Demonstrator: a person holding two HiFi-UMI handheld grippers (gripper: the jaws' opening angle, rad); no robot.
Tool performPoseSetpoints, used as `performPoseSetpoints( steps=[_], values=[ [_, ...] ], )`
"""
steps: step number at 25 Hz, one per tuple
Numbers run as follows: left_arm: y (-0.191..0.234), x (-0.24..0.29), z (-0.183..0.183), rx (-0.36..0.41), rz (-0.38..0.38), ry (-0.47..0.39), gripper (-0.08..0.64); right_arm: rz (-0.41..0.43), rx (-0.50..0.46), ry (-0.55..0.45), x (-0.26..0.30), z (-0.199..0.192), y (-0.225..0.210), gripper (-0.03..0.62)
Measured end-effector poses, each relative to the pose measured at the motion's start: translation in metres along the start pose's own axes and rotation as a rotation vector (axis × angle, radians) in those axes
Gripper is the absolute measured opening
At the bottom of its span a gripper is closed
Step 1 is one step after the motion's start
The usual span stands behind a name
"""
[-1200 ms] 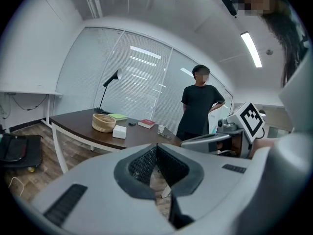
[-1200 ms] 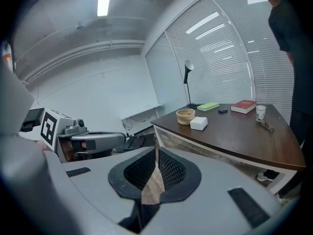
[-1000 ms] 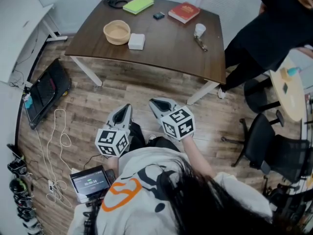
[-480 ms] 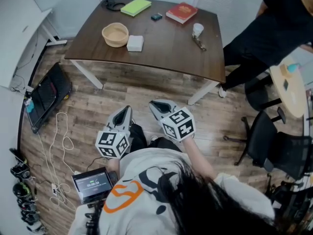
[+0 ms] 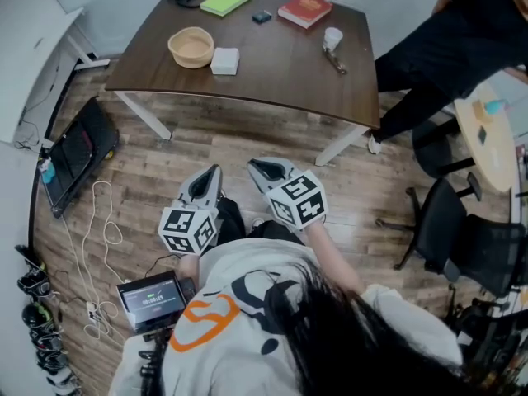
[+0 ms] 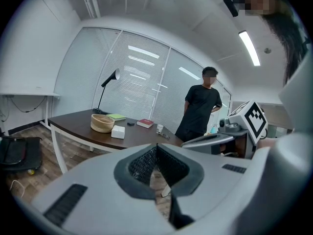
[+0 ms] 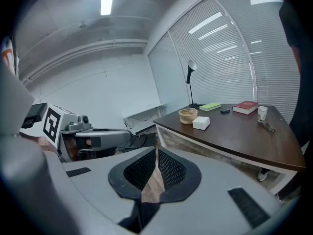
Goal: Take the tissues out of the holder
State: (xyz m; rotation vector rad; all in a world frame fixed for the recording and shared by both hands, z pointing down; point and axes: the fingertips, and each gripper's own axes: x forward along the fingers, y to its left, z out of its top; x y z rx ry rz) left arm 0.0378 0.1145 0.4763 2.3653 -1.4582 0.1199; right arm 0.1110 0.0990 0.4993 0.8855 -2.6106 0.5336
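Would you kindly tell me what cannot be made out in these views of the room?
White box, head view: too small to show tissues or an opening.
Small dark item, every view: too small to identify.
Standing person, head view: cut off by the top edge.
Tablet screen, head view: text too small to read.

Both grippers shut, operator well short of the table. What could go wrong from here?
1. Left gripper and right gripper are shut; they must open before reaching the tissue block, or they may just shove it.
2. The woven bowl sits right beside the block; a wide approach could knock it.
3. Cable loops on the floor could trip the operator.
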Motion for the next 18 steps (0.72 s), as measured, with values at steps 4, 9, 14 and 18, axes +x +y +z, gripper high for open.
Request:
performPoseSetpoints(
  steps=[4, 9, 14, 18],
  values=[
    [-0.004, 0.005, 0.004, 0.013, -0.01, -0.005, 0.0, 0.005, -0.007, -0.004, 0.001, 0.003, -0.002, 0.029],
    [0.004, 0.005, 0.009, 0.012, 0.003, -0.008, 0.0, 0.025, -0.016, 0.008, 0.008, 0.005, 0.003, 0.029],
    [-0.001, 0.015, 0.018, 0.033, -0.018, -0.019, 0.0, 0.01, -0.026, -0.002, 0.005, 0.009, -0.005, 0.029],
    [-0.005, 0.025, 0.024, 0.059, -0.054, -0.018, 0.0, -0.012, -0.022, -0.017, 0.005, 0.014, -0.011, 0.029]
  ],
)
